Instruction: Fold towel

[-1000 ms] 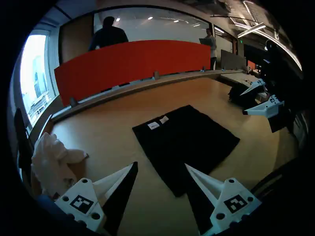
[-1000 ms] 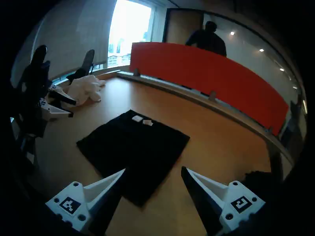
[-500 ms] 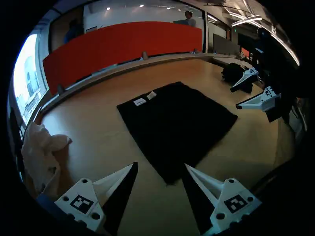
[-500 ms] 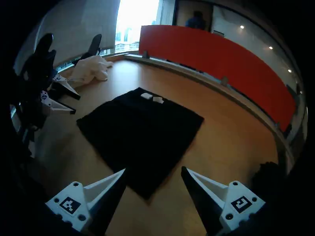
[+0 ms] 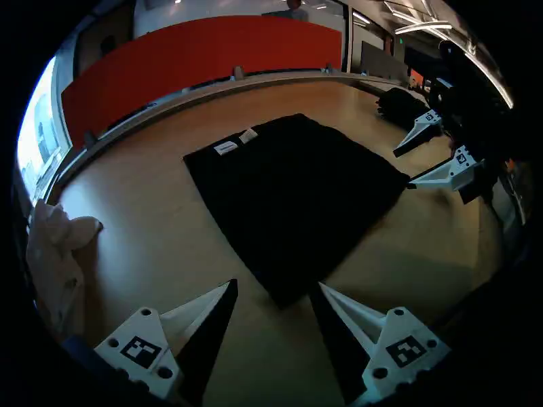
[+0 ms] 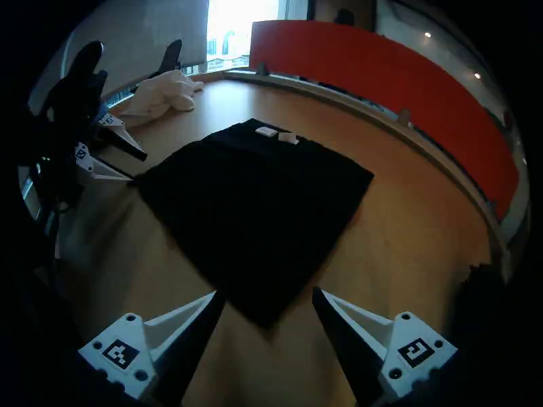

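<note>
A black towel (image 5: 295, 193) lies flat on the wooden table, with two white tags (image 5: 235, 141) at its far edge. In the left gripper view my left gripper (image 5: 275, 298) is open, hovering just above the towel's near corner. My right gripper (image 5: 414, 163) appears at the right, open beside the towel's right corner. In the right gripper view the same towel (image 6: 254, 203) spreads ahead, my right gripper (image 6: 267, 308) open over its near corner. The left gripper (image 6: 125, 159) stands open at the towel's left corner there.
A crumpled white cloth (image 5: 51, 261) lies at the table's left edge, also seen as the white cloth (image 6: 163, 91) near the window. A red divider (image 5: 197, 57) runs along the table's far side. A dark bundle (image 5: 400, 105) sits far right. Office chairs (image 6: 166, 57) stand by the window.
Both grippers have moved forward and down toward the towel, so it looms larger. Each now hovers at a near corner, still open.
</note>
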The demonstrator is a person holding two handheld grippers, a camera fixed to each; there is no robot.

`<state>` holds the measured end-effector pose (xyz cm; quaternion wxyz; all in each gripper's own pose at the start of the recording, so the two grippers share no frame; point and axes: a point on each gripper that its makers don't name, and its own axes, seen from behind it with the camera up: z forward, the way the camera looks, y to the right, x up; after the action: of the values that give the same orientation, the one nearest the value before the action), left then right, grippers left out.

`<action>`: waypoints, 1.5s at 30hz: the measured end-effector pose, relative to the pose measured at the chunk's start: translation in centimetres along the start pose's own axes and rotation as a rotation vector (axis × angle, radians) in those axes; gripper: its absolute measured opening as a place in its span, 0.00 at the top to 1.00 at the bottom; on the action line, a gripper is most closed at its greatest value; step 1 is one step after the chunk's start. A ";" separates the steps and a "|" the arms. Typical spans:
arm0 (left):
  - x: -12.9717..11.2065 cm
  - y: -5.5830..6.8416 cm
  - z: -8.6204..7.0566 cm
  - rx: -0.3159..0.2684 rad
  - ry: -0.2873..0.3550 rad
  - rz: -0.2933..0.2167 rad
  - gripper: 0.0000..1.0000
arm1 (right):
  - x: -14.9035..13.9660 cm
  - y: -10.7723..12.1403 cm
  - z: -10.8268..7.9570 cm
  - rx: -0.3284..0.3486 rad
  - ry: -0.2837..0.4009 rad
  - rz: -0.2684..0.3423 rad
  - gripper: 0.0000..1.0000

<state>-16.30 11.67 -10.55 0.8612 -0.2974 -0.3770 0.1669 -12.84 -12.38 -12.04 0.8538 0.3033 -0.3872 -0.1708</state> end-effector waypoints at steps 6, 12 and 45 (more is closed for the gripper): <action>-0.6 0.3 0.7 -0.007 -0.026 0.014 0.24 | -0.9 -0.4 0.3 0.009 -0.022 -0.004 0.00; -0.5 0.5 0.9 -0.019 -0.034 0.008 0.24 | -1.2 -0.4 0.4 0.016 -0.021 0.010 0.01; -0.5 1.4 0.9 -0.029 -0.075 0.000 0.63 | -1.5 -0.8 0.4 0.055 -0.019 0.042 0.56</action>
<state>-17.44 12.89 -11.25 0.8420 -0.3036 -0.4112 0.1724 -14.16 -12.33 -13.20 0.8448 0.3167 -0.4062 -0.1451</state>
